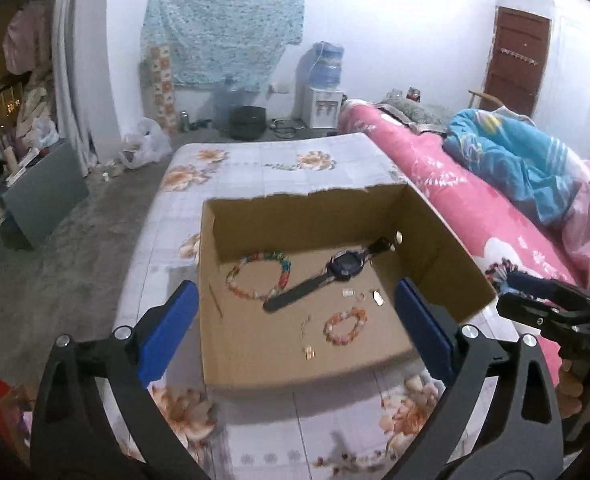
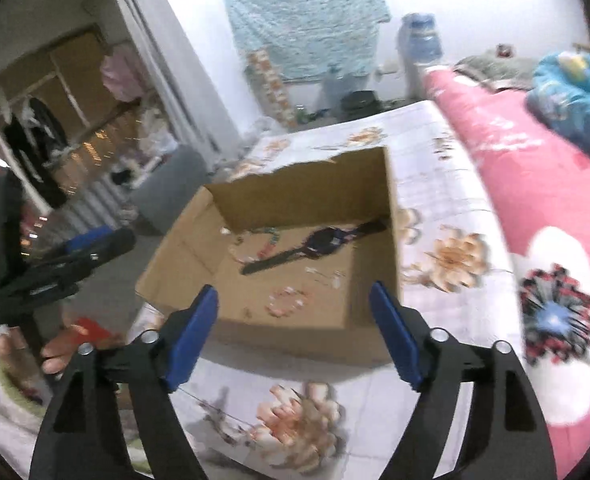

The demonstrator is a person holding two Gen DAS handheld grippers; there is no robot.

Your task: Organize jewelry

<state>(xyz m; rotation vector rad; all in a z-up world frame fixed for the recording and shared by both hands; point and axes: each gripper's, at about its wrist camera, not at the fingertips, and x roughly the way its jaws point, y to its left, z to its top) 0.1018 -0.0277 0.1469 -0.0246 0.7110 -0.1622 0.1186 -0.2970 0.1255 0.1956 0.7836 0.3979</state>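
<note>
1. Jewelry lies on the floor of an open cardboard box (image 1: 231, 344), in the middle of the left wrist view.
2. A big bead bracelet (image 1: 259, 276) with many colours sits at the left of the box floor.
3. A dark watch (image 1: 327, 274) lies slanted just to its right, with its strap end near the big bracelet.
4. A small pink bead bracelet (image 1: 345, 326) lies lower down, apart from the watch.
5. A few tiny gold and silver pieces (image 1: 361, 297) sit between the watch and the small bracelet. They are too small to tell what they are.
6. The box stands on a flowered cloth (image 1: 255, 172) that covers a flat top.
7. The left gripper (image 1: 295, 334) is at the bottom of its view. Its blue jaws stand wide apart and grasp nothing. The box shows between them.
8. The right gripper (image 2: 295, 336) is at the bottom of its own view. Its jaws are spread too, with nothing in them.
9. A hand (image 2: 57, 354) shows at the lower left of the right wrist view, on the other tool.
10. A pink blanket (image 1: 447, 184) lies at the right of the box.
</note>
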